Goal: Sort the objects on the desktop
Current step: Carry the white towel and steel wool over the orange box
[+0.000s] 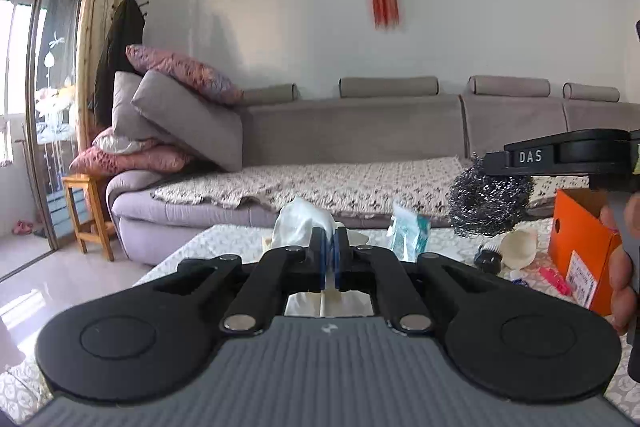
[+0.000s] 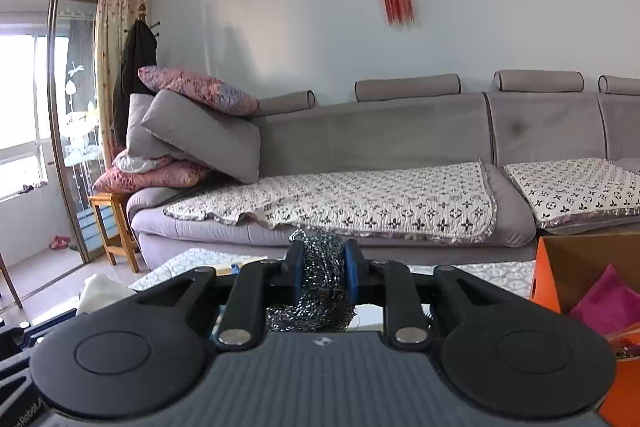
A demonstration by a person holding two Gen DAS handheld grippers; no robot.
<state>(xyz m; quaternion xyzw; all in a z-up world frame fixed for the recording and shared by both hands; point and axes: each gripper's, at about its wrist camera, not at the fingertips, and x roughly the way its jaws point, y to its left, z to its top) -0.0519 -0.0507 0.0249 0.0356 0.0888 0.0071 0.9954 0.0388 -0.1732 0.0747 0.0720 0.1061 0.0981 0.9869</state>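
Left tool: its 2 blue pads are pressed together on a white tissue, thin edge pinched between them.
Tissue: crumpled, rising upward and away from the pads, long axis roughly upright; a strip also hangs below the pads.
Right tool: clamped on a steel wool scourer, pads squeezing it from both sides.
Scourer: a rough ball with no clear long axis; it bulges above and below the pads, and in the left wrist view it hangs under the tool's black finger.
Orange box: open, just right of the right tool, pink wrapping inside; its opening faces up.
Counter: patterned cloth, carrying a teal-and-white packet standing upright and a cream-coloured brush near the box.
Hand: grips the right tool's handle at the frame's right edge.
Sofa: grey, beyond the counter.
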